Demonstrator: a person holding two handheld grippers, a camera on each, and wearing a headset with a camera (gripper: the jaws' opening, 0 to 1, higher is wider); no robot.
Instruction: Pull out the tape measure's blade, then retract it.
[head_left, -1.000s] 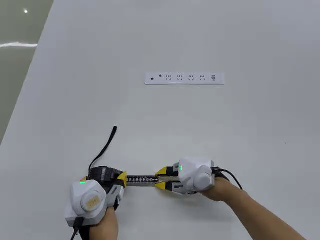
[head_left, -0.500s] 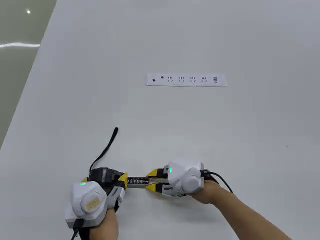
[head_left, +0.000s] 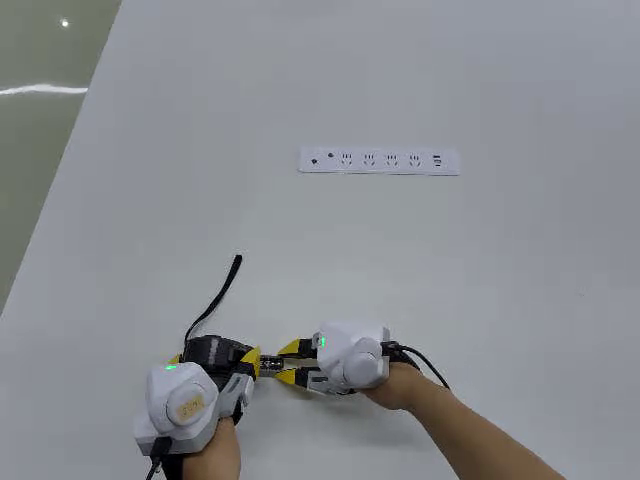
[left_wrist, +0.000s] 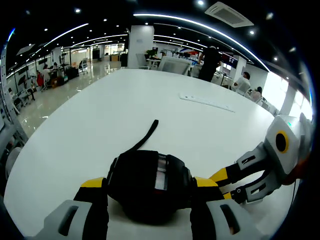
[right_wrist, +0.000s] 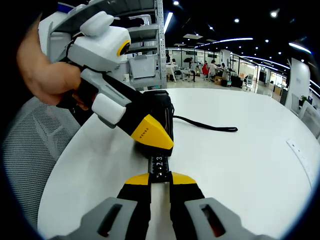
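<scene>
The black tape measure (head_left: 218, 348) lies on the white table near its front edge, and my left gripper (head_left: 212, 362) is shut on its body. In the left gripper view the case (left_wrist: 150, 182) sits between the yellow-tipped jaws. A short stretch of blade (head_left: 268, 362) runs right from the case to my right gripper (head_left: 283, 362), which is shut on the blade's end. The right gripper view shows the numbered blade (right_wrist: 159, 164) pinched at my right gripper (right_wrist: 160, 179), close to the case (right_wrist: 160, 112). The case's black wrist strap (head_left: 215, 295) trails away across the table.
A white power strip (head_left: 380, 160) lies flat farther back on the table (head_left: 450, 280), well away from both grippers. The table's left edge (head_left: 60, 180) borders a glossy floor. Office desks and people stand in the far background of the gripper views.
My right gripper has moved left toward the tape measure, still shut on the blade, and the exposed length of blade has shortened. The left gripper and case have stayed put.
</scene>
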